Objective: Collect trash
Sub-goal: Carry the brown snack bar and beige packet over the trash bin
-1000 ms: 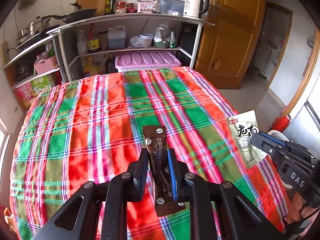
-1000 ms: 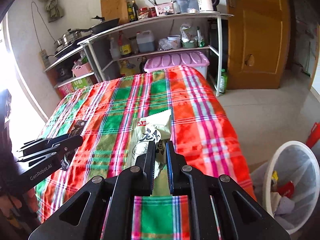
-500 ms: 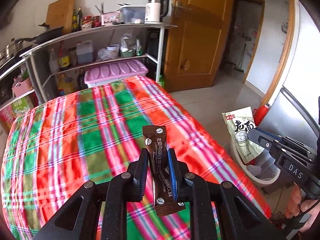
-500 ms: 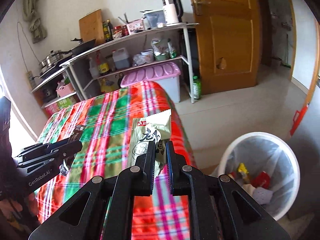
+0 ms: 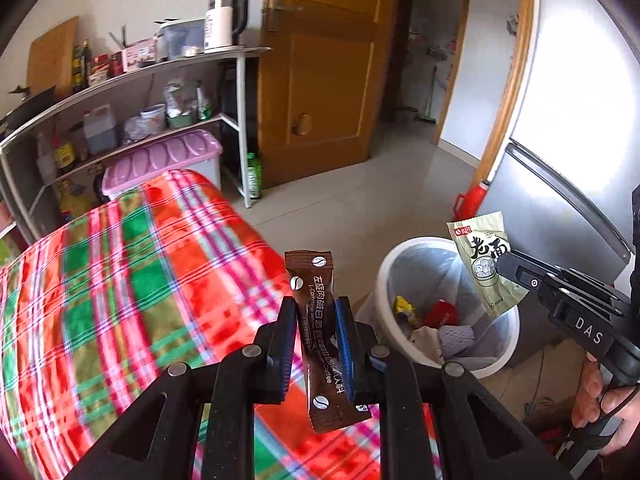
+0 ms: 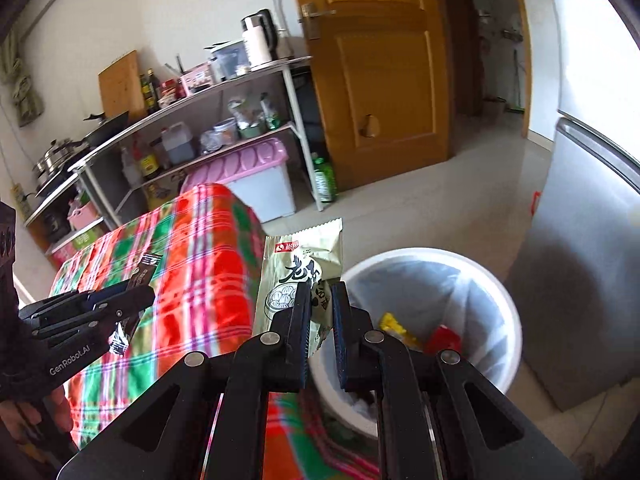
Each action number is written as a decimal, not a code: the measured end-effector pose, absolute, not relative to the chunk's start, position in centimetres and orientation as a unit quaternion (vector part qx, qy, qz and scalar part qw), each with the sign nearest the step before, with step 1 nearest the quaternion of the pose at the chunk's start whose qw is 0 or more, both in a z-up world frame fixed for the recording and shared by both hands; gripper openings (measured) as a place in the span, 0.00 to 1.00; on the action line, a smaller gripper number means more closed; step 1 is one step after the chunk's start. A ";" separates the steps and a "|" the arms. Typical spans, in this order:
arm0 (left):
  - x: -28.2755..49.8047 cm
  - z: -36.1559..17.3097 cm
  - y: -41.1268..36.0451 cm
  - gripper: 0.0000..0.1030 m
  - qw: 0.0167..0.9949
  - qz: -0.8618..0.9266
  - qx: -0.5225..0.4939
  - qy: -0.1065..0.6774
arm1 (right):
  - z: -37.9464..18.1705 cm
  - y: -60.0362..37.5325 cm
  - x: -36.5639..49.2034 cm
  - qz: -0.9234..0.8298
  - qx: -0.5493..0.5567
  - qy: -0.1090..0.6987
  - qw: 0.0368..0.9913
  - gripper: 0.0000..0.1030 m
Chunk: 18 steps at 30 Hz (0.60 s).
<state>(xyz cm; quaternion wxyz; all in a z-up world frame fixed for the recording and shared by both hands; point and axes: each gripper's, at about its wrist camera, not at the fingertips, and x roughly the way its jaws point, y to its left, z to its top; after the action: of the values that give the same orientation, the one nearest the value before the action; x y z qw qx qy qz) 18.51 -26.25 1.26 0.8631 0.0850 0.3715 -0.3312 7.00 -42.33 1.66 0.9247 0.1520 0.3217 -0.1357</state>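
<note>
My left gripper (image 5: 317,312) is shut on a brown coffee stick packet (image 5: 320,332), held upright over the right edge of the plaid table. My right gripper (image 6: 321,300) is shut on a green snack packet (image 6: 298,276) and holds it in the air beside the white trash bin (image 6: 508,320). In the left wrist view the green packet (image 5: 484,260) hangs over the bin's rim (image 5: 384,276), held by the right gripper (image 5: 504,264). In the right wrist view the left gripper (image 6: 140,292) with the brown packet (image 6: 146,268) is at the left. The bin holds several pieces of trash.
The table has a red and green plaid cloth (image 5: 120,280). A metal shelf (image 5: 120,80) with bottles, a kettle and a pink-lidded box (image 5: 160,156) stands behind. A wooden door (image 5: 320,80) and a grey fridge (image 6: 580,260) flank the bin on the tiled floor.
Both grippers have swung right from over the table towards the trash bin, each still holding its packet. The bin is now close in both views.
</note>
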 end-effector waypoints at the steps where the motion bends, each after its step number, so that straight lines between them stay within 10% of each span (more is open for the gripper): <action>1: 18.4 1.3 -26.8 0.19 0.861 -0.336 0.086 0.372 | 1.6 -42.9 6.8 -0.140 0.153 0.322 0.924 0.10; 18: 18.2 -2.8 -38.3 0.19 0.807 -0.413 0.097 0.411 | -2.0 -51.2 3.9 -0.216 0.182 0.357 0.890 0.10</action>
<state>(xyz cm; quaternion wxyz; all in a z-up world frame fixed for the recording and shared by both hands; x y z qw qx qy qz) 18.22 -38.32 -2.78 0.8070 0.0974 0.4107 -0.4130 3.88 -51.21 -1.96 0.8904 0.1822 0.3571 -0.2156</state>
